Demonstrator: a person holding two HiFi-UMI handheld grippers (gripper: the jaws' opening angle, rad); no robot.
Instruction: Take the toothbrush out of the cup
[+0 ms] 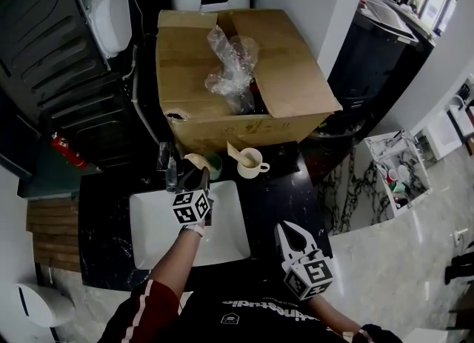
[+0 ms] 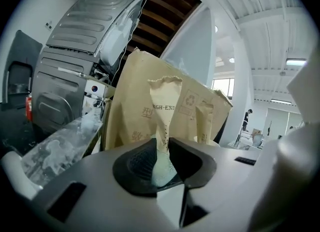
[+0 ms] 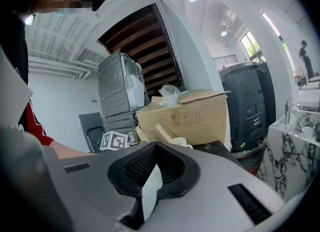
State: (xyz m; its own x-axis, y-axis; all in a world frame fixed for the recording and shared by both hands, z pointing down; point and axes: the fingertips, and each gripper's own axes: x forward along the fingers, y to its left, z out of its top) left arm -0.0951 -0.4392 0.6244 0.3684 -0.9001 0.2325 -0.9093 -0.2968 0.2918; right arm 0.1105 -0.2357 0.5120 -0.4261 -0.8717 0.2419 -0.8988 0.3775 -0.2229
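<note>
Your left gripper (image 1: 194, 176) has its jaws closed on the paper-wrapped toothbrush (image 2: 163, 106). The toothbrush stands upright at the green cup (image 1: 214, 165) on the bench (image 1: 289, 193), in front of the cardboard box (image 1: 244, 75). Your right gripper (image 1: 284, 227) hangs near the bench's front edge, jaws together, holding nothing.

Cup (image 1: 215, 166) stands between box (image 1: 289, 67) and sink (image 1: 159, 234), left of mug (image 1: 252, 164)
</note>
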